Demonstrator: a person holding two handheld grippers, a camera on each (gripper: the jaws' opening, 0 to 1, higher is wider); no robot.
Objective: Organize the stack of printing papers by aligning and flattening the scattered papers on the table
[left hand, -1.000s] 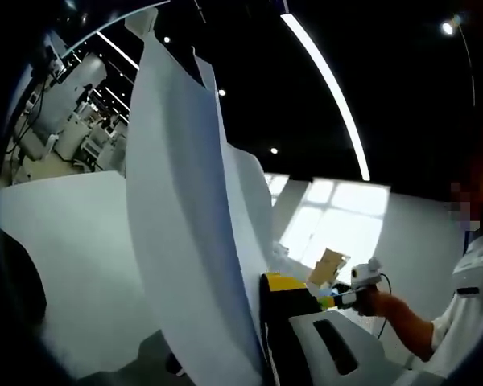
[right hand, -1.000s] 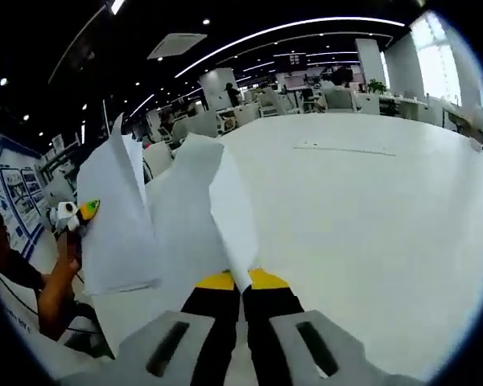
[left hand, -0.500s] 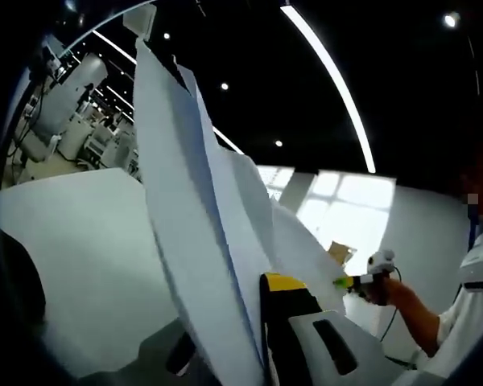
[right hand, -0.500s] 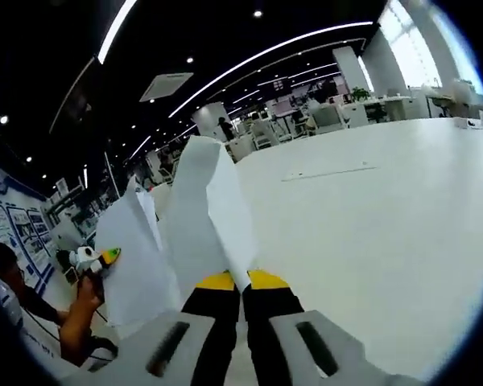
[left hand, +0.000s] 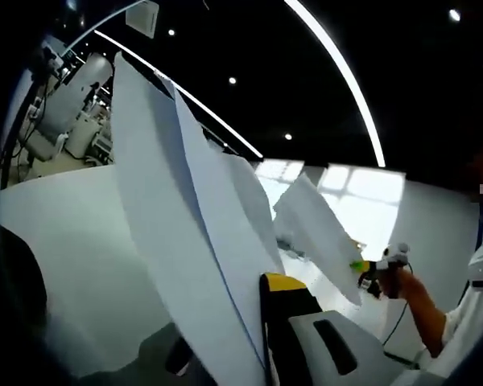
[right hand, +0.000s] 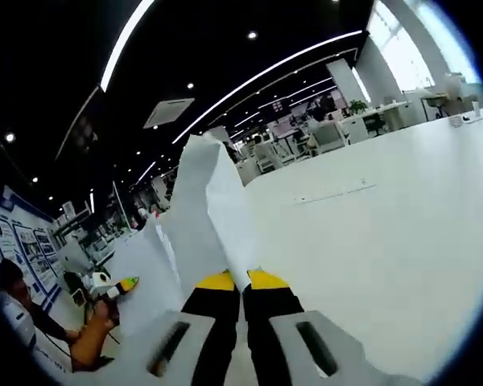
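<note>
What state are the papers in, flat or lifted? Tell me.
Lifted. The papers stand upright, pinched between the right gripper jaws above the white table, their edges fanned apart, not aligned.

Left hand-held gripper point(left hand: 262, 322) tips and table point(left hand: 72, 233) behind papers point(left hand: 185, 249).

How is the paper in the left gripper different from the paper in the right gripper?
In the left gripper view, the left gripper pinches several sheets that fan apart at the top; in the right gripper view, the right gripper pinches paper that curls into one narrow folded shape. The left bundle leans to one side of its view; the right one rises almost straight up. Both are plain white, lifted off the white table, and clamped between shut yellow-tipped jaws.
</note>
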